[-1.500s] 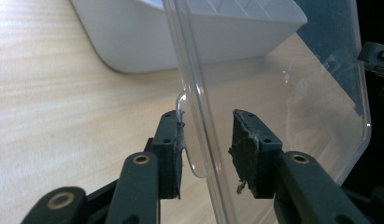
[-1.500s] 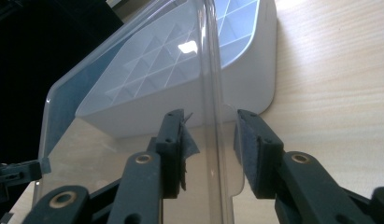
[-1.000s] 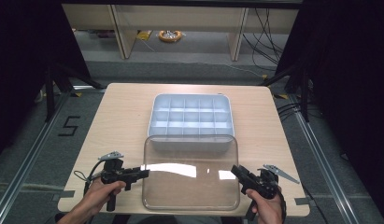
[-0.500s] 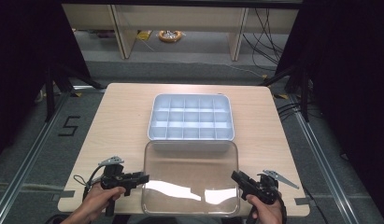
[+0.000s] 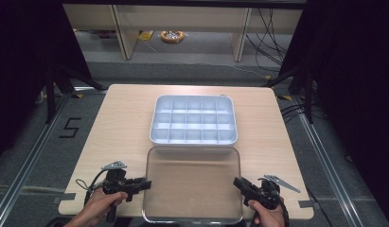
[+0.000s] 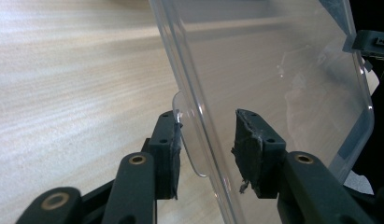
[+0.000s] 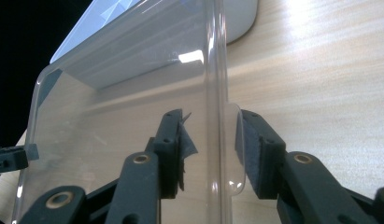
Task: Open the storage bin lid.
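Pale wooden desk (image 5: 111, 127), white compartment tray (image 5: 193, 119) at its centre, clear lid (image 5: 192, 184) lying at the front edge. Left gripper (image 5: 145, 183) and right gripper (image 5: 236, 182) straddle the lid's side rims, jaws spread, not pinching.

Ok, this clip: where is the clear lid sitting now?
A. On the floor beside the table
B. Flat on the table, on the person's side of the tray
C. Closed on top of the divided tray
B: the clear lid lies on the table nearer the person than the divided tray, whose compartments are uncovered.
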Demonstrator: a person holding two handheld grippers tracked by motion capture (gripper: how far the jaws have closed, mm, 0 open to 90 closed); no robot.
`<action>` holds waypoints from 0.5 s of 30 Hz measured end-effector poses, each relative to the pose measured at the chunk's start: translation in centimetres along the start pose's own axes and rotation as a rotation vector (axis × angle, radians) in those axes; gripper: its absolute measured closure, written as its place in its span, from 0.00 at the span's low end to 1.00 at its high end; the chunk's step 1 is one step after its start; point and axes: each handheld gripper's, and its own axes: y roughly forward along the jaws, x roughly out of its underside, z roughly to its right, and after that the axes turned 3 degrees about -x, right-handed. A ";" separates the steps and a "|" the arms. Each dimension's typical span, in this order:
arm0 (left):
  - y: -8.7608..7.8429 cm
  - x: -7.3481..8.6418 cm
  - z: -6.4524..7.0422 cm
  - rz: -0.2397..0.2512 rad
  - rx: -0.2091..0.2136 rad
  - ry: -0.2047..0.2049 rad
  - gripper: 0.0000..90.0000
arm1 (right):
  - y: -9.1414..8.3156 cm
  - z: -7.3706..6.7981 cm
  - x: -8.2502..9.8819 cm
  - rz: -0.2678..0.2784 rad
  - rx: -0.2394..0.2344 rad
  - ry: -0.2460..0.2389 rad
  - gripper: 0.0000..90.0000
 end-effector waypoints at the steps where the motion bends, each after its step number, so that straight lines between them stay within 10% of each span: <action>1: 0.0 0.0 0.0 -0.001 0.002 0.005 0.67 | 0.0 -0.3 0.1 -0.010 -0.009 0.040 0.69; 15: 0.3 0.2 -0.2 -0.018 -0.008 -0.004 0.66 | 0.7 0.4 0.3 -0.032 0.011 0.034 0.69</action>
